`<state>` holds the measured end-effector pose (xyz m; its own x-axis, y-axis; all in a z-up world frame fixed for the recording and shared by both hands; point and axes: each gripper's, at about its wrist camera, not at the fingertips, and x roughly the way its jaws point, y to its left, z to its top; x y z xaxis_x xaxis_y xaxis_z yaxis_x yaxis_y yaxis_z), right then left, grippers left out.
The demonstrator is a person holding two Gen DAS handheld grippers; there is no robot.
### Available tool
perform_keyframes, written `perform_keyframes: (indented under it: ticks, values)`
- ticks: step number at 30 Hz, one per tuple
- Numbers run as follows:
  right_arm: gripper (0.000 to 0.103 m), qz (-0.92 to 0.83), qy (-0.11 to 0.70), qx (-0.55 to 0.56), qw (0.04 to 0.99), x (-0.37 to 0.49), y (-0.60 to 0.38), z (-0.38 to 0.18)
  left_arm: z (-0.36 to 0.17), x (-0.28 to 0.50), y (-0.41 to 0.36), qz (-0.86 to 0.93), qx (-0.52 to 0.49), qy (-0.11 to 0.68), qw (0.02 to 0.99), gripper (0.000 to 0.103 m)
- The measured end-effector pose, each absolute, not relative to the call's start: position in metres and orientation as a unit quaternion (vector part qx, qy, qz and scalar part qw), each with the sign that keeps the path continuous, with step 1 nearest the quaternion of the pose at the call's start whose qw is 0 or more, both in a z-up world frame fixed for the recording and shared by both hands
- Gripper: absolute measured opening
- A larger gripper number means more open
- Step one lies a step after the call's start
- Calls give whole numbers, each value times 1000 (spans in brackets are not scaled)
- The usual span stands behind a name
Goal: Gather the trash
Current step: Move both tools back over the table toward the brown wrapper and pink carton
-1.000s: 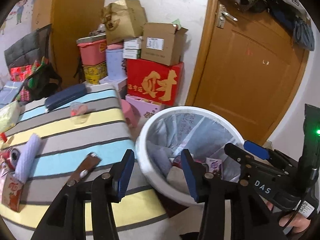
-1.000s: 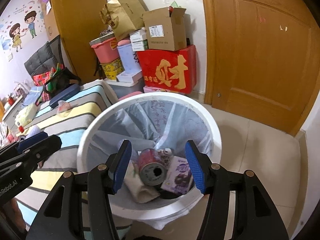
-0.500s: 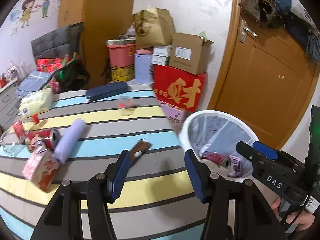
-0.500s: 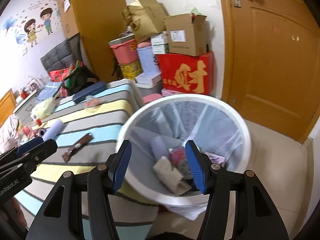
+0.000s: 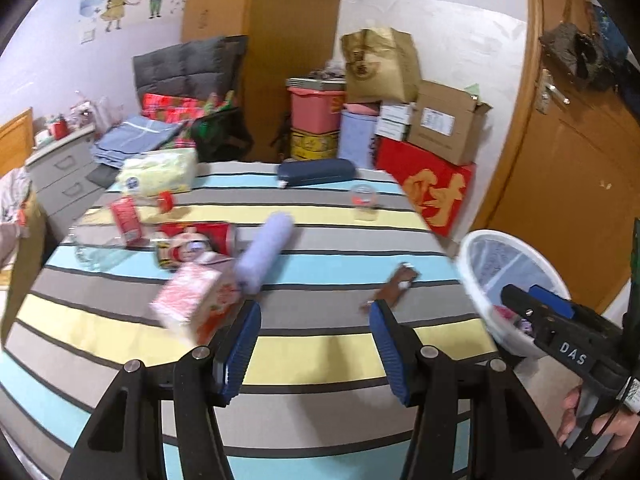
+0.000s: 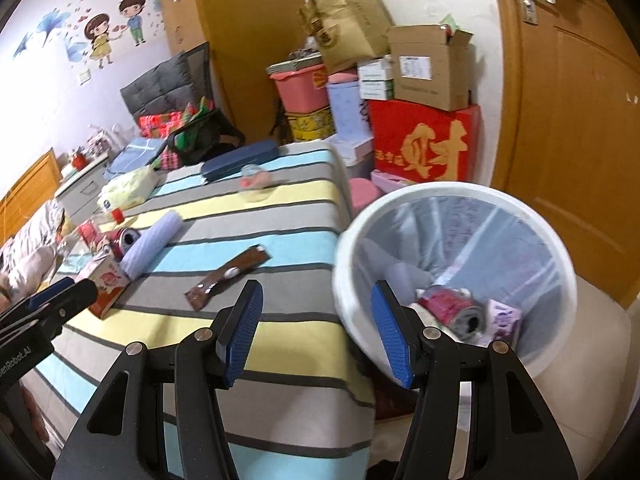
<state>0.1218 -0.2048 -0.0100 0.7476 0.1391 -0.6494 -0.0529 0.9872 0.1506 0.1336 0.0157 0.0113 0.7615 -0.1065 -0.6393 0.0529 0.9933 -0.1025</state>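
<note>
1. My left gripper (image 5: 314,342) hangs over the striped bed (image 5: 320,344), its jaws apart after just opening wider, nothing between them.
2. Left of the bin (image 6: 452,280), on the bed, lies the trash: a pink carton (image 5: 196,300), a red can (image 5: 216,236) behind it, a lilac roll (image 5: 264,252) beside them, then a brown wrapper (image 5: 394,288) nearest the bin.
3. My right gripper (image 6: 318,332) has its jaws apart and empty, straddling the bed's edge and the bin's near rim.
4. Inside the bin lie a red can (image 6: 448,306) and a purple carton (image 6: 505,318).
</note>
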Motion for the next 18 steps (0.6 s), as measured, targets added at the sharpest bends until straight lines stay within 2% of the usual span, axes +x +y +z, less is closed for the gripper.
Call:
perform_keyframes:
  ticks: [8, 10, 11, 18]
  values:
    - [58, 76, 376, 53, 922, 134, -172, -19, 3, 131, 67, -14, -66, 346, 936, 57]
    - [58, 82, 384, 51, 918, 135, -165, -23, 0, 130, 78, -8, -68, 348, 935, 75]
    - [58, 86, 387, 51, 916, 137, -163, -24, -1, 129, 84, -7, -73, 347, 935, 77]
    - [58, 90, 400, 52, 910, 147, -148, -27, -7, 131, 113, -1, -85, 351, 932, 78]
